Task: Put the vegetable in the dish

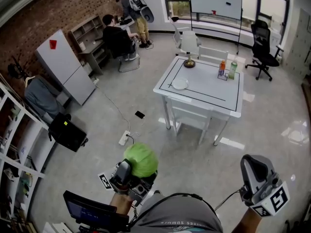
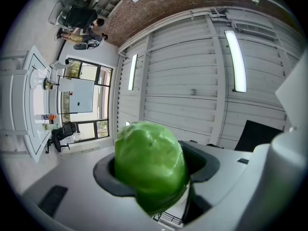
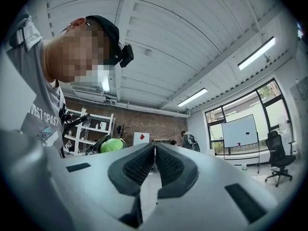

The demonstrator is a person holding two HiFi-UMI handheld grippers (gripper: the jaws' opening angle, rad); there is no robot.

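A round green cabbage sits between the jaws of my left gripper, low in the head view and close to my body. In the left gripper view the cabbage fills the gap of the gripper, which tilts up toward the ceiling; the dark pads press on its sides. The white dish lies on the white table far ahead of both grippers. My right gripper is at the lower right, and the right gripper view shows this gripper with its tips together and nothing between them.
On the table stand two bottles and a small brown-based object. A power strip with its cable and a dark phone lie on the floor between me and the table. A black bag and shelving stand at left.
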